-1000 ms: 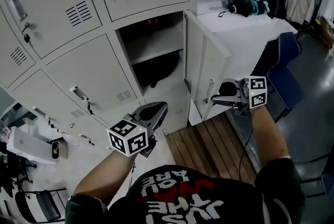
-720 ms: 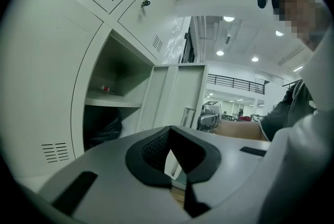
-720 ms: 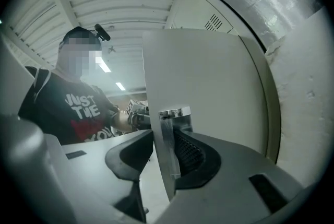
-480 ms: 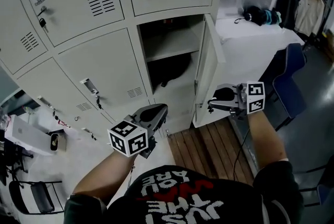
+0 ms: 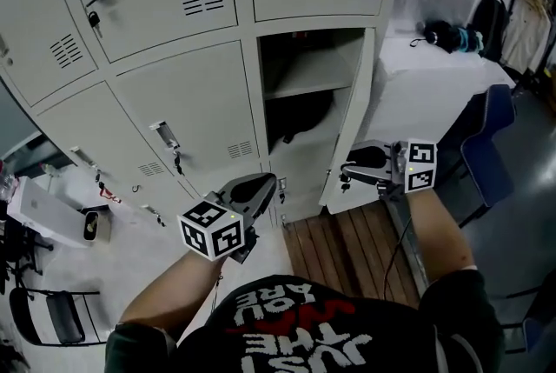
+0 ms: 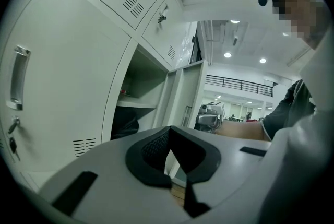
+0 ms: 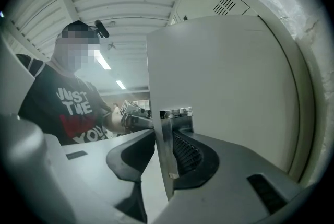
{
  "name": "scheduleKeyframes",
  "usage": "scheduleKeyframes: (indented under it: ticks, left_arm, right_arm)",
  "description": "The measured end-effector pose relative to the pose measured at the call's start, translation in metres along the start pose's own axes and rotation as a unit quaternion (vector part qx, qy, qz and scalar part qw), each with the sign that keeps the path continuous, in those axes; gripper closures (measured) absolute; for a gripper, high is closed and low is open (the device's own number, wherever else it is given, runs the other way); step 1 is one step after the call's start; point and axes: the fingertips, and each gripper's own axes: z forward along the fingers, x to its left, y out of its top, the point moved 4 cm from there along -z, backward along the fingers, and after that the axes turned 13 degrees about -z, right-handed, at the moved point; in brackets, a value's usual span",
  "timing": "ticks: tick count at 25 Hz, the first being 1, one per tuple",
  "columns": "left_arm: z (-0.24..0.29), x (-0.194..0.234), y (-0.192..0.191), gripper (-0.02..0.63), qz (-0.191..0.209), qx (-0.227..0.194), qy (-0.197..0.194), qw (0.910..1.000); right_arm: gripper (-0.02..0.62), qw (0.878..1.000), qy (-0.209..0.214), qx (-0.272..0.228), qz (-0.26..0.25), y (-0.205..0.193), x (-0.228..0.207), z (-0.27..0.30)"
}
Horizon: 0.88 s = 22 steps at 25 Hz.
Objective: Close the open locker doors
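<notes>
Steel door (image 5: 349, 115) hangs half open on the right of its locker (image 5: 300, 80), hinged on the right. My right gripper (image 5: 346, 176) has just been closing its jaws on the door's free edge, and the pads look seated. I'd swing it left along its arc, not shove it straight, until it latches. My left gripper (image 5: 268, 183), nearer me, has its jaws together and empty.
</notes>
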Motion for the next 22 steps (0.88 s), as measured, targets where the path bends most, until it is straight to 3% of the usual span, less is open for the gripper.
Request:
scheduleKeyframes:
  ticks: [14, 22]
  left_arm:
    - [-0.043, 0.032, 0.006, 0.603, -0.01, -0.02, 0.026, 0.9994]
    - [-0.067, 0.05, 0.008, 0.603, -0.017, -0.03, 0.041, 0.9986]
  right_arm:
    - [0.48, 0.999, -0.034, 0.004, -0.002, 0.001, -0.024, 0.056]
    - [0.5, 0.997, -0.075, 0.009, -0.003, 0.0, -0.042, 0.083]
